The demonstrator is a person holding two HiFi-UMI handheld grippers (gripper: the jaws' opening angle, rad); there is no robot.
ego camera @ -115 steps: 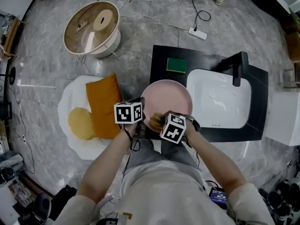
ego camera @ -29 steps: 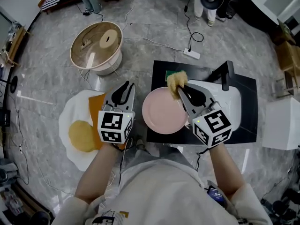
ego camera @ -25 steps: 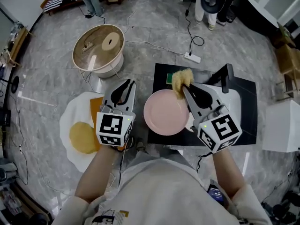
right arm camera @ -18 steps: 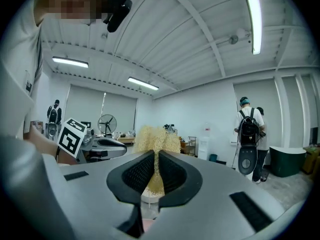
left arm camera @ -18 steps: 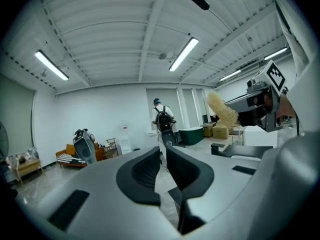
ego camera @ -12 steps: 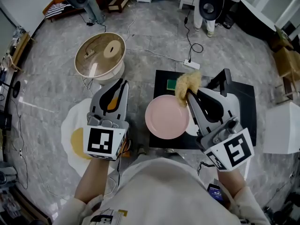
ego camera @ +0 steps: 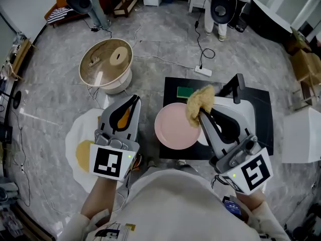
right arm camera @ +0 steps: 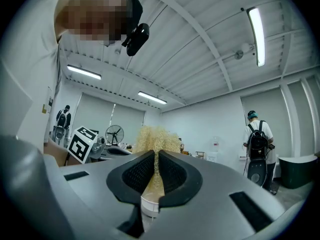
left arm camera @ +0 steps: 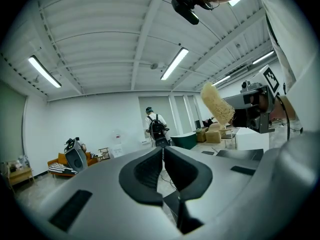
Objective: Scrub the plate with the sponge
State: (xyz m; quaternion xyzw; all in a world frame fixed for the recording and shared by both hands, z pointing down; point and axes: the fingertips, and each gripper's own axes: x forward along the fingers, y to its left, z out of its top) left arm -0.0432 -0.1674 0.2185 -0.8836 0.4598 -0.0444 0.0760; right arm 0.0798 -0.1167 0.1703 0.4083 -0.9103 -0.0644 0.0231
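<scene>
The pink plate [ego camera: 170, 129] lies on the black counter [ego camera: 173, 84], left of the white sink [ego camera: 253, 122]. My right gripper [ego camera: 200, 113] is lifted above the plate's right rim, shut on a shaggy yellow sponge [ego camera: 199, 102]. In the right gripper view the sponge [right arm camera: 155, 136] sticks up from between the jaws of the right gripper [right arm camera: 156, 156]. My left gripper [ego camera: 133, 100] is raised left of the plate, apart from it. Its jaws are closing with nothing between them, and they almost meet in the left gripper view [left arm camera: 163, 149], where the sponge [left arm camera: 216, 104] shows too.
A green sponge [ego camera: 184, 92] lies on the counter behind the plate. The black faucet [ego camera: 231, 87] stands at the sink's back. On the floor are a round lidded pot [ego camera: 107, 64], a white mat [ego camera: 75, 134] with an orange cloth [ego camera: 123, 117], and a power strip [ego camera: 203, 71].
Both grippers have risen from the plate's near edge toward the camera. The right one carries the yellow sponge with it. The left jaws have closed.
</scene>
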